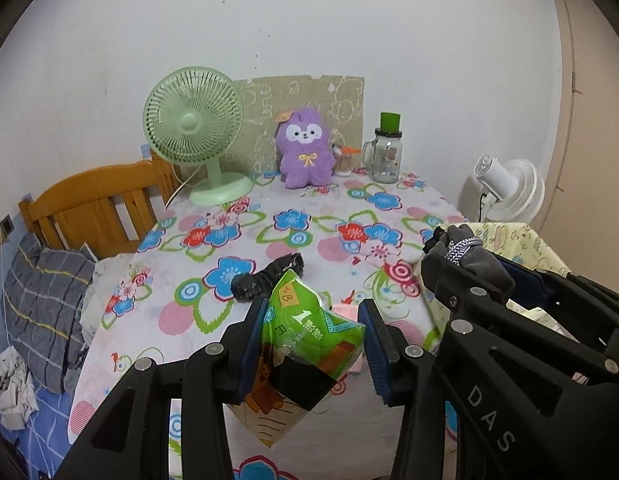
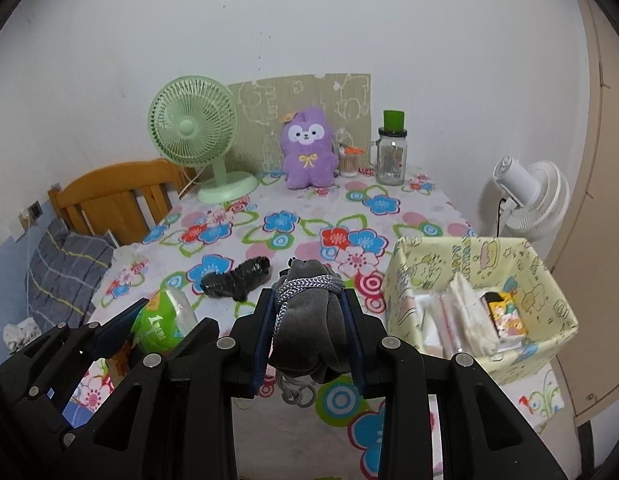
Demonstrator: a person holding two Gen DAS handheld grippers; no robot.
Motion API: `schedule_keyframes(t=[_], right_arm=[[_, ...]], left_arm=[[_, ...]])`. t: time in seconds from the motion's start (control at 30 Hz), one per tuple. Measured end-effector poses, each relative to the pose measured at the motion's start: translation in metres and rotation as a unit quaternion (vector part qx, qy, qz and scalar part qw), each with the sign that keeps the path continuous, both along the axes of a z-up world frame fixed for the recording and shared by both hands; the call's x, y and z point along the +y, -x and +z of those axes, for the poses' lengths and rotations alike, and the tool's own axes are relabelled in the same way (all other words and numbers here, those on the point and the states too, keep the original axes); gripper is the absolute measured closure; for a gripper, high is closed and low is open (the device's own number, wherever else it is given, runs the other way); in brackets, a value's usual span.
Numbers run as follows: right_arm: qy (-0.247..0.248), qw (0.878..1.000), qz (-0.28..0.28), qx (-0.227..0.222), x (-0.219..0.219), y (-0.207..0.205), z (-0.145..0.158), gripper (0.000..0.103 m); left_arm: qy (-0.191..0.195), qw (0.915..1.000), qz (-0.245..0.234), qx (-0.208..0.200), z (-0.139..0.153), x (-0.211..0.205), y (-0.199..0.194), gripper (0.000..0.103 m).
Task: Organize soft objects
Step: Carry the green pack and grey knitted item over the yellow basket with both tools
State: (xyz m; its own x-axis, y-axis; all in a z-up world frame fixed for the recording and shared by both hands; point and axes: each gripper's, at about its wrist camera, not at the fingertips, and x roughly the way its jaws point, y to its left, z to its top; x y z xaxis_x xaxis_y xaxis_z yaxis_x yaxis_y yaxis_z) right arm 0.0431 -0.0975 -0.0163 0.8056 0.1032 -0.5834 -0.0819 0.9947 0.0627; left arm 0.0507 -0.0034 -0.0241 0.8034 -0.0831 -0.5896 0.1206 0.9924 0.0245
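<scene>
My left gripper (image 1: 315, 332) is shut on a green tissue packet (image 1: 309, 328) and holds it above the floral tablecloth; the packet also shows in the right wrist view (image 2: 161, 320). My right gripper (image 2: 309, 320) is shut on a grey cloth bundle (image 2: 309, 328) tied with a grey-white cord, just left of the yellow fabric box (image 2: 549, 280). The bundle shows at the right of the left wrist view (image 1: 469, 256). A black crumpled soft item (image 2: 237, 280) lies on the table ahead, also in the left wrist view (image 1: 265, 278).
A green fan (image 2: 193, 132), a purple plush (image 2: 307, 148), a cotton swab tub (image 2: 349, 162) and a glass jar (image 2: 391, 152) stand along the back wall. The box holds several packets. A white fan (image 2: 529, 196) is right; a wooden bed headboard (image 2: 109, 196) is left.
</scene>
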Motion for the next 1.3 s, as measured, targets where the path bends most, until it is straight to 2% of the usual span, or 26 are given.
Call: schedule_keyframes(t=[0.43, 0.8, 1.3], right_arm=[[-0.004, 1.0, 0.014, -0.018, -0.029, 0.0, 0.023, 0.068], [0.011, 1.0, 0.003, -0.024, -0.07, -0.011, 0.027, 0.067], [0.005, 1.0, -0.022, -0.016, -0.132, -0.028, 0.018, 0.067]], left_arm=[[-0.004, 0.9998, -0.003, -0.021, 0.022, -0.029, 0.002, 0.056], [-0.012, 0.9994, -0.023, -0.023, 0.023, -0.072, -0.009, 0.056], [-0.019, 0.9978, -0.063, -0.015, 0.016, -0.134, -0.031, 0.056]])
